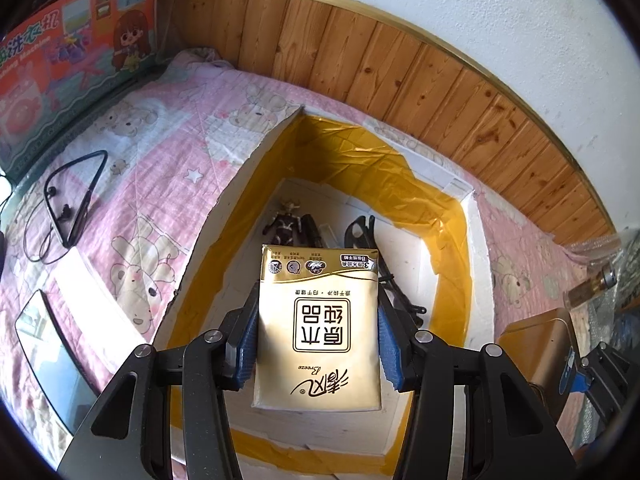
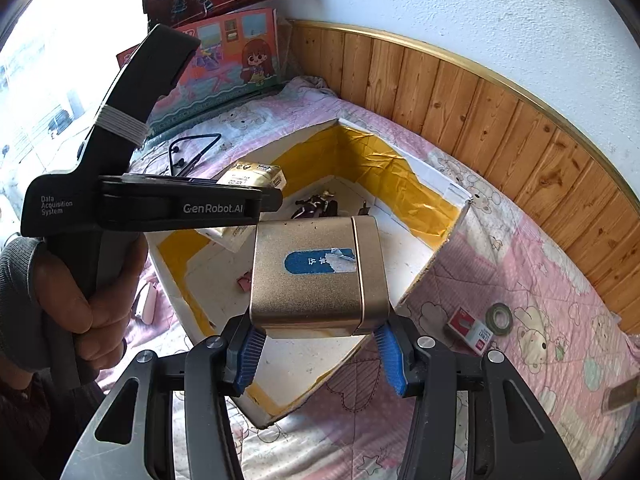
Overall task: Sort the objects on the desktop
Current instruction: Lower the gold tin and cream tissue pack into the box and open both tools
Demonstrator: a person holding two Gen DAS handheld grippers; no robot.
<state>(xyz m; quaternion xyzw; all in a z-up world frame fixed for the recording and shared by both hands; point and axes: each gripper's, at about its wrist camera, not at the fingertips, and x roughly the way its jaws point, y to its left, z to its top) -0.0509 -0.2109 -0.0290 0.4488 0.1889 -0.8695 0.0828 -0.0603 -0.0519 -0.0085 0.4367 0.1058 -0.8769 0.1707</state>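
My left gripper (image 1: 318,330) is shut on a gold tissue pack (image 1: 318,332) and holds it over the open white box (image 1: 476,248) with yellow tape inside. A dark toy figure (image 1: 286,222) and a black folded item (image 1: 362,232) lie on the box floor. My right gripper (image 2: 320,350) is shut on a gold metal tin (image 2: 318,276) with a blue label, held above the same box (image 2: 436,268). The left gripper body (image 2: 160,204) and the tissue pack (image 2: 254,176) show in the right wrist view, over the box's left side.
The box sits on a pink cartoon quilt (image 1: 160,160). Black neckband earphones (image 1: 76,200) and a mirror-like tablet (image 1: 44,344) lie left of it. A red-white small box (image 2: 468,330), a tape roll (image 2: 499,318) and a gold bar (image 2: 620,394) lie right. Toy boxes (image 2: 228,52) and wood panelling (image 2: 480,108) stand behind.
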